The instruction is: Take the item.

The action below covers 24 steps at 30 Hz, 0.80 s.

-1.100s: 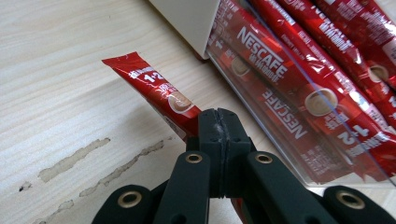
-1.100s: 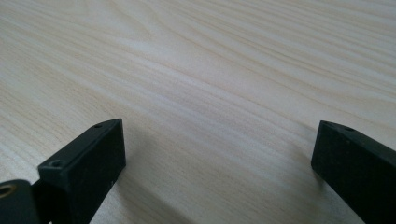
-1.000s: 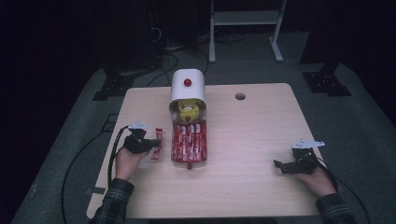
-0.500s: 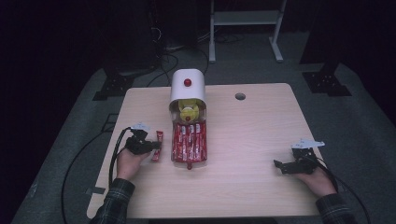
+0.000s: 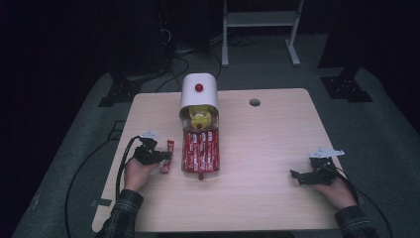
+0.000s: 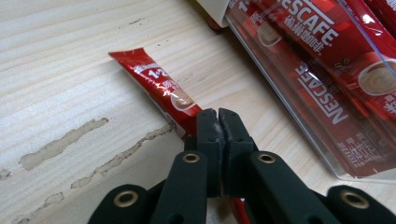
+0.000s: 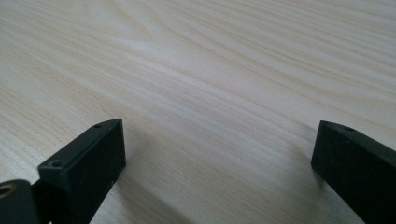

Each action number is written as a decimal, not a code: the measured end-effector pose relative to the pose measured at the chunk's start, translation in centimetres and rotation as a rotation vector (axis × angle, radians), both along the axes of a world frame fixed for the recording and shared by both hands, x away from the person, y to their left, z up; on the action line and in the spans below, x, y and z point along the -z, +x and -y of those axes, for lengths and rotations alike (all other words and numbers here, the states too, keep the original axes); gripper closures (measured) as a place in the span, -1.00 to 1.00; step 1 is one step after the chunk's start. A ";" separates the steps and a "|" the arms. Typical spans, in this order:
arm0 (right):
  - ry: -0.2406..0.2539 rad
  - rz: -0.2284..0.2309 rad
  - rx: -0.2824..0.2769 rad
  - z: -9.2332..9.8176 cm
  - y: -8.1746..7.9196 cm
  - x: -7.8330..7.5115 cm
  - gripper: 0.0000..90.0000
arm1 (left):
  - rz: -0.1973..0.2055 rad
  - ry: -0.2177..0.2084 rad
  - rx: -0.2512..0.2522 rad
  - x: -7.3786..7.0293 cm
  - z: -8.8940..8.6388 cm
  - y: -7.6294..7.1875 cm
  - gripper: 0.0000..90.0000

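The left gripper point(image 5: 166, 155) lay low over the table point(image 5: 267, 148) near its left edge, held in the person's left hand point(image 5: 136, 171). Its jaws were pressed together on the near end of a single red coffee stick point(image 6: 156, 91), which ran out ahead of the tips and lay flat on the wood. In the left gripper view the two black pads met with barely a seam between them, and the stick's near end passed under them and showed again as a red sliver below. In the high view the same stick point(image 5: 168, 154) stretched away from the gripper's tips toward the far side of the table.

Just beside the gripper, on its inner side, stood a clear tray point(image 5: 185, 171) packed with more red coffee sticks point(image 5: 200, 151) lying side by side; in the left gripper view the tray's clear wall point(image 6: 299, 112) rose close to the right of the jaws. Beyond the tray, farther from the gripper, sat a white dispenser point(image 5: 199, 94) with a red button on top and a yellow thing in its mouth.

The right gripper point(image 5: 296, 176) rested well apart from all this, near the table's right edge, in the right hand point(image 5: 337, 191). Its jaws stood spread wide, with bare wood between them in the right gripper view.
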State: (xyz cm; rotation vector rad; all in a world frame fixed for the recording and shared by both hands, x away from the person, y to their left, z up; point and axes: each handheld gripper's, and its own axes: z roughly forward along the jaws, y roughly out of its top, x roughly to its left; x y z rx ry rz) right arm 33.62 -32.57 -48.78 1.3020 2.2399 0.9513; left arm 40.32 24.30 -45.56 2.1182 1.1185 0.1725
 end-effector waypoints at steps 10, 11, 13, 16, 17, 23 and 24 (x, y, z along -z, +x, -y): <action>0.000 0.000 0.000 0.0 0.0 0.0 -0.95 | -0.011 0.009 -0.003 0.2 0.0 0.1 0.82; 0.000 0.000 0.000 0.0 0.0 0.0 -0.95 | -0.011 0.012 -0.002 0.2 0.0 0.1 0.80; 0.000 0.000 0.000 0.0 0.0 0.0 -0.95 | -0.007 0.010 -0.006 0.2 0.0 0.1 0.74; 0.000 0.000 0.000 0.0 0.0 0.0 -0.95 | 0.001 0.006 -0.016 0.1 -0.1 0.0 0.60; 0.000 0.000 0.000 0.0 0.0 0.0 -0.95 | 0.006 0.003 -0.018 0.0 -0.2 0.0 0.55; 0.000 0.001 0.000 0.0 0.0 0.0 -0.95 | 0.024 -0.010 -0.036 -0.2 -0.6 -0.3 0.21; 0.000 0.000 0.000 0.0 0.0 0.0 -0.95 | 0.028 -0.003 -0.037 -0.2 -0.7 -0.3 0.17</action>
